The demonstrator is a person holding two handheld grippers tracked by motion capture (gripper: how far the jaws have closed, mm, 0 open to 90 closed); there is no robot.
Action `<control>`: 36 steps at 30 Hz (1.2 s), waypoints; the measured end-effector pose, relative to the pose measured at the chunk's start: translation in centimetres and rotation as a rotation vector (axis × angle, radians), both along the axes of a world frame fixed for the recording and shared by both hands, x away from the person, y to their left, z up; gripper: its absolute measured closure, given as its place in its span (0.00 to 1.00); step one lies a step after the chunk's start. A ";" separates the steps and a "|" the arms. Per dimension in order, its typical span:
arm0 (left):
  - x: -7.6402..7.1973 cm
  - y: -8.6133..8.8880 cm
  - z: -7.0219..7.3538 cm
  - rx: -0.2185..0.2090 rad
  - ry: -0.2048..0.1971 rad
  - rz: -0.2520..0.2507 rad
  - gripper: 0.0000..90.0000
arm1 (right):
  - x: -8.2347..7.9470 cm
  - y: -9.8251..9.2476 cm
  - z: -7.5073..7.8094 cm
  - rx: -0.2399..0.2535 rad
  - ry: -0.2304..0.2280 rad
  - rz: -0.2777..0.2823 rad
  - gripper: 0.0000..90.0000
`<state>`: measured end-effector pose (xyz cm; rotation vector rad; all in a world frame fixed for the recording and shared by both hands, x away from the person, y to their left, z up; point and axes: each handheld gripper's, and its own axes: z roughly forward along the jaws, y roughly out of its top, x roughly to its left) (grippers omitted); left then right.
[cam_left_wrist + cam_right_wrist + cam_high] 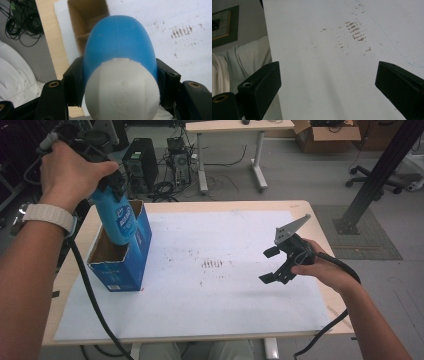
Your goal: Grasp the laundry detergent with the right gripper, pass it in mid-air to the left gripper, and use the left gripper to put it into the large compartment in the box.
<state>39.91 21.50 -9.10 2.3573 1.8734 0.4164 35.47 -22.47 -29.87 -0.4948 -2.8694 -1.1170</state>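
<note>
Up high on the left, a blue bottle [116, 217] with a white cap [122, 91] is squeezed tight by the left tongs [111, 184] and held partly inside an open blue box [131, 257] on the surface [210, 205], while the right tongs [270, 265] are held wide open and empty over the white sheet [200, 305].

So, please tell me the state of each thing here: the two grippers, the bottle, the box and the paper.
Left gripper: shut on the blue bottle, held above the box.
Blue bottle: upright, white cap on, lower end inside the box's open top.
Blue box: standing upright on the white paper, top open.
Right gripper: open, empty, above the paper.
White paper: flat on the table, with dark smudges near the middle.
</note>
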 end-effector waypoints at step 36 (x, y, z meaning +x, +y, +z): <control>2.0 4.6 -13.4 -0.008 0.027 0.068 0.42 | 0.6 1.3 -1.9 -0.057 0.045 -0.004 0.07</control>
